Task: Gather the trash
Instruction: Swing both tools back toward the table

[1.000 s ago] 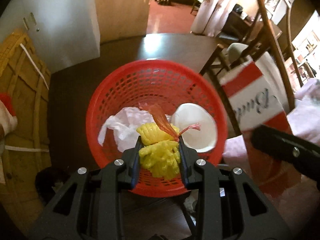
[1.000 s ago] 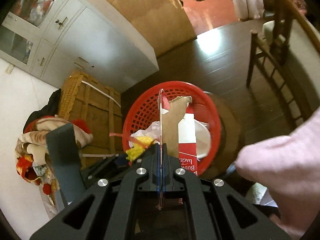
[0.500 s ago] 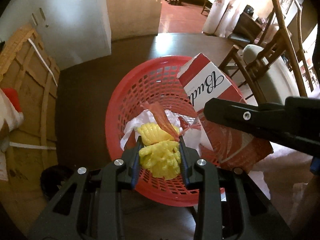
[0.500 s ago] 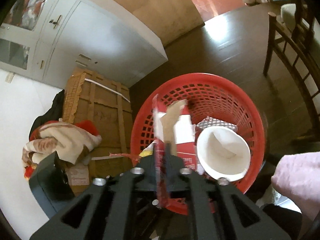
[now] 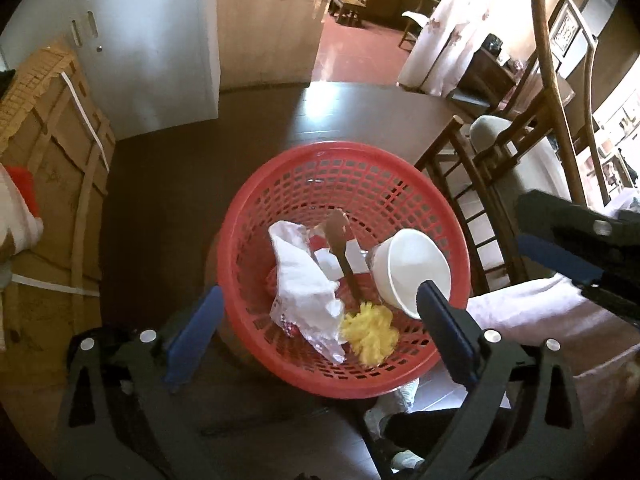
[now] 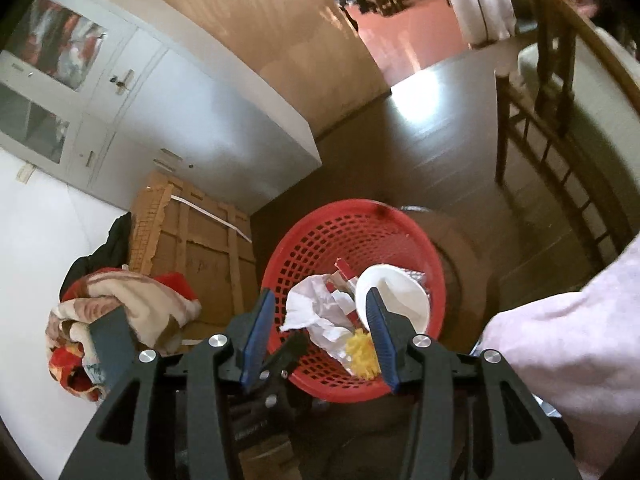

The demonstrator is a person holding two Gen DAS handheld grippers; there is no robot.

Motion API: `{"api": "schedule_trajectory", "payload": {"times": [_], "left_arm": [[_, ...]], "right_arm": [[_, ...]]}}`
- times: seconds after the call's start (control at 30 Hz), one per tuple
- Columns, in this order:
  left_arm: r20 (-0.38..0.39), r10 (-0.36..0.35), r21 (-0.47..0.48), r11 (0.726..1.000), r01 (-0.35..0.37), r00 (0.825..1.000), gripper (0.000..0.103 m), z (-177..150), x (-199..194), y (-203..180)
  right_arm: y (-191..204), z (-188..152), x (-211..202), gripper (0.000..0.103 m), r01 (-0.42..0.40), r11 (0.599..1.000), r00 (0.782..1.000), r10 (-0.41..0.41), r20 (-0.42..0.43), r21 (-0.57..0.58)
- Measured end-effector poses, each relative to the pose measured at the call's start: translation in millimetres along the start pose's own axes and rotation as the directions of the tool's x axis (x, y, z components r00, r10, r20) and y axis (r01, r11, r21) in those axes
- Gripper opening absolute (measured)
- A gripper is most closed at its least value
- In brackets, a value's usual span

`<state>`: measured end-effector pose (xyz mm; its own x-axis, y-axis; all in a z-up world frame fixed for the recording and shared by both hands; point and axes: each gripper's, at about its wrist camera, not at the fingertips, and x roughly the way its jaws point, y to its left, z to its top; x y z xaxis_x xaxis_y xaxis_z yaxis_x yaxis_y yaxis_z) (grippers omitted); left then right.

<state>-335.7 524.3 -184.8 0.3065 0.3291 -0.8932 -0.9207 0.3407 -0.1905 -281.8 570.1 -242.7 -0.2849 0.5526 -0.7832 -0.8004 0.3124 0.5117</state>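
Two grippers hung above a red basket that stood on a dark wood floor. A white cabinet filled the 10 o'clock part of the right wrist view, with a cardboard crate below it and a heap of blankets at 8 o'clock. A wooden chair stood at 2 o'clock of the basket in the left wrist view, and a pink cloth lay at 4 o'clock in the right wrist view.

The left gripper had its blue-padded fingers far apart and opening, one at each side of the basket's near rim, with nothing clamped. The right gripper had its fingers partly apart and opening too; the trash showed between them, lower down in the basket, and they pressed on nothing.

All the trash lay inside the basket. A white cup rested on its side at 3 o'clock. Crumpled white paper lay at 9 o'clock, touching a red and white carton with a brown flap at the centre. A yellow wad sat at 6 o'clock, just below the cup and against the paper.
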Motion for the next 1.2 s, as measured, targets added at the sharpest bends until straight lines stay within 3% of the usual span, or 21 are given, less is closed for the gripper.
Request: {"api": "schedule_trajectory", "payload": {"times": [0.23,0.43,0.6,0.7,0.8,0.93,1.0,1.03,1.2], "left_arm": [[0.001,-0.001,-0.001,1.0,0.001,1.0,0.094,-3.4,-18.2,-7.9],[0.063,-0.023,0.058,0.998,0.019,0.998,0.094,-8.6,-56.0,-36.5],[0.12,-0.111,0.168,0.982,0.091,0.987,0.094,-18.9,-96.5,-86.5],[0.14,-0.196,0.268,0.951,0.154,0.971,0.096,-33.0,-122.1,-128.5],[0.13,-0.269,0.375,0.905,0.204,0.954,0.096,-50.0,-142.4,-172.7],[0.098,-0.35,0.496,0.829,0.259,0.932,0.096,-75.4,-165.0,-233.9],[0.065,-0.386,0.548,0.784,0.29,0.92,0.096,-88.6,-173.0,-266.1],[0.052,-0.396,0.571,0.765,0.298,0.917,0.096,-95.5,-176.0,-277.8],[0.006,-0.415,0.677,0.671,0.302,0.91,0.096,-128.7,-185.9,-347.7]], "right_arm": [[12.4,-13.7,-55.3,0.049,-0.008,0.998,0.997,0.012,0.073,-0.065],[18.3,-36.7,-128.5,0.056,0.021,0.99,0.986,0.003,0.169,-0.139],[-11.9,-65.6,-203.2,0.07,0.13,0.987,0.957,-0.099,0.272,-0.097],[-40.8,-85.0,-239.2,0.071,0.186,0.982,0.942,-0.167,0.29,-0.039],[-78.6,-111.9,-287.1,0.077,0.256,0.966,0.906,-0.256,0.337,0.046],[-128.0,-149.6,-351.1,0.083,0.33,0.929,0.837,-0.37,0.403,0.168],[-154.5,-172.4,-385.7,0.085,0.379,0.895,0.788,-0.446,0.424,0.235],[-162.8,-178.7,-395.2,0.086,0.391,0.884,0.775,-0.467,0.425,0.257],[-224.5,-224.9,-464.7,0.091,0.447,0.787,0.675,-0.609,0.417,0.426]]}}
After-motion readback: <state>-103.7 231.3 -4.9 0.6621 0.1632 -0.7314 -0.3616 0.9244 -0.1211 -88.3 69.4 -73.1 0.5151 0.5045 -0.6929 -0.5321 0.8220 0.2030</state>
